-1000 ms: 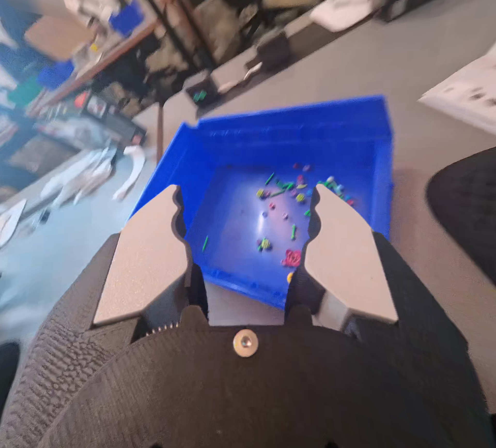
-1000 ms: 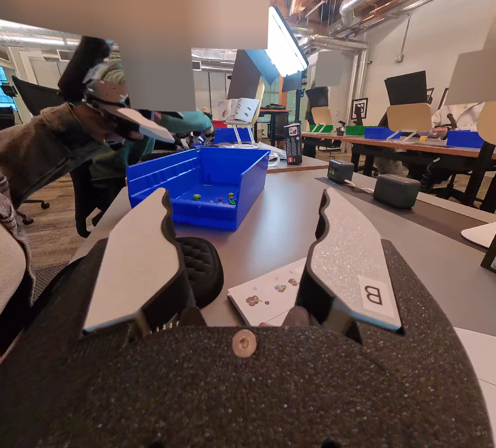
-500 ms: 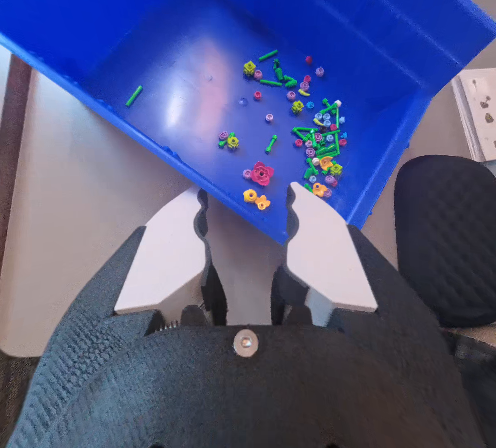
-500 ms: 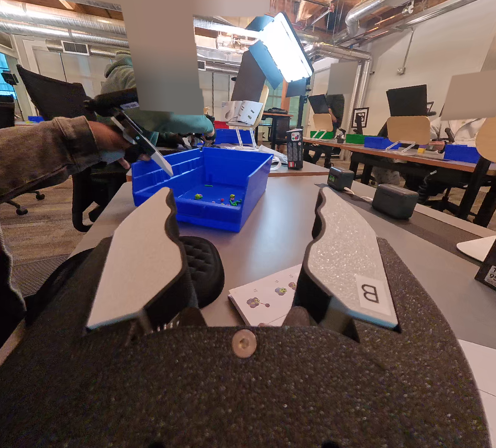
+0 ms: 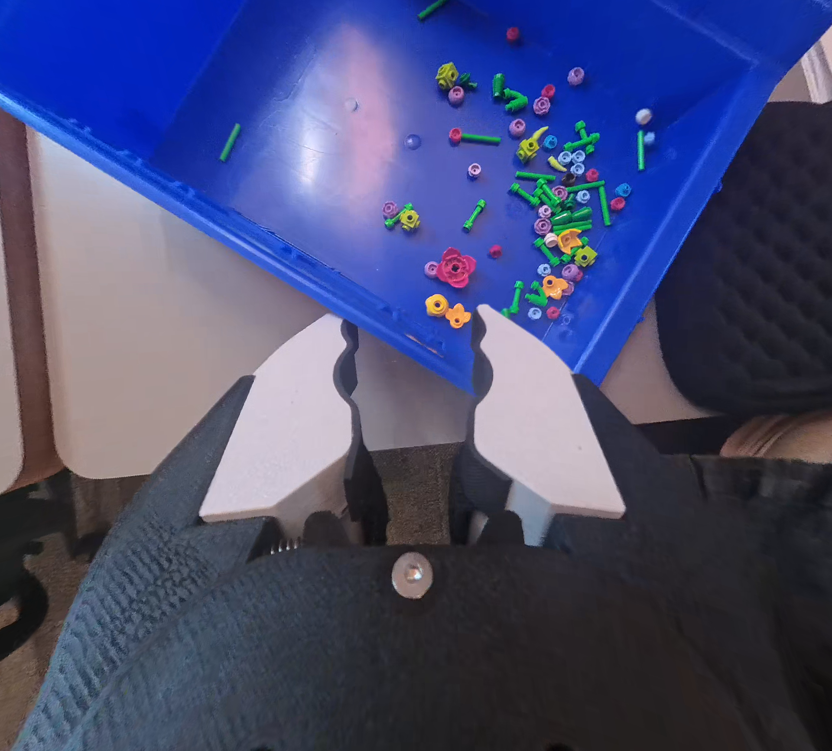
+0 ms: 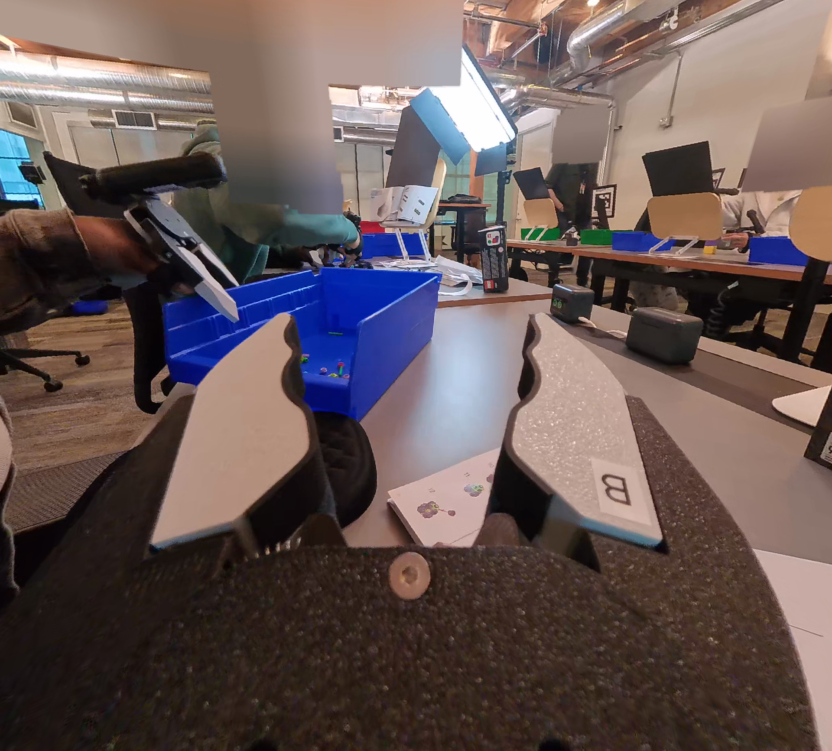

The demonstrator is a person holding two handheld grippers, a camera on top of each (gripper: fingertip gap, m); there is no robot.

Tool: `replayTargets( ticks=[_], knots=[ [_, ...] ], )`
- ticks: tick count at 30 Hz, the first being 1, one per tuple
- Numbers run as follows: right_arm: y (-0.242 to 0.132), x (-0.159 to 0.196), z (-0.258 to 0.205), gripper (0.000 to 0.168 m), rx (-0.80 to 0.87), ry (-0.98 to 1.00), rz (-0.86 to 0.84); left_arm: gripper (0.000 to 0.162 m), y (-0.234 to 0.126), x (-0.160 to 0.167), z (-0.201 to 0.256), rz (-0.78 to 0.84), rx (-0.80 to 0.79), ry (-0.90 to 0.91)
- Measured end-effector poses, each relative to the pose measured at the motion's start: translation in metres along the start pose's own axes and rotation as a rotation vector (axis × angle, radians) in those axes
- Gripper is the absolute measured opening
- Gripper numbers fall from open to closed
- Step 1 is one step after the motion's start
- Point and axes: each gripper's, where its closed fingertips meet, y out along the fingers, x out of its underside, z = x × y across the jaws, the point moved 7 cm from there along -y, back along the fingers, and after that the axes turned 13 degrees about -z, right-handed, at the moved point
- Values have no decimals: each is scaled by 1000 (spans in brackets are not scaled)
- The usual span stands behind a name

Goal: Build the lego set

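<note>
The left tongs [image 5: 412,324] hang over the near rim of the blue bin [image 5: 135,31], with their two fingers apart and nothing between them. Just ahead of the tips lie a yellow flower piece [image 5: 436,305] and an orange one [image 5: 458,315], beyond them a magenta rose [image 5: 454,267], and green stems [image 5: 558,207] are scattered to the right. The right tongs [image 6: 407,324] are also apart and empty, low above the grey bench [image 6: 472,369], near an instruction booklet [image 6: 443,508] and a black pad [image 6: 346,463].

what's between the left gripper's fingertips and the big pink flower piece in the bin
In the left wrist view, a yellow and an orange flower piece lie between the left gripper and the pink flower.
</note>
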Motion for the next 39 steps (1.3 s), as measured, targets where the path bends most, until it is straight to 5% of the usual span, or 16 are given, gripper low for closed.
replayTargets(
  ticks=[5,8,9,11,14,20,28,34,39],
  knots=[
    [0,1,1,95,2,6,-5,79,-22,-10,-15,2,-144,78],
    [1,2,2,95,1,9,-5,94,-52,-35,-17,201,-333,250],
    [1,2,2,95,-2,9,-5,96,-60,-45,-13,282,-343,316],
    [2,2,1,95,-14,5,-1,129,-68,-66,-5,437,-332,407],
    [1,1,0,96,-14,-13,9,139,-68,-90,12,506,-179,528],
    [-2,0,2,96,14,-42,32,104,-34,-109,21,319,-53,733],
    [-4,-2,3,94,22,-33,53,90,-4,-119,20,252,37,750],
    [-4,1,8,91,21,10,53,54,21,-111,15,-7,118,853],
    [-3,1,7,90,3,9,55,43,42,-102,-9,-339,126,870]
  ],
)
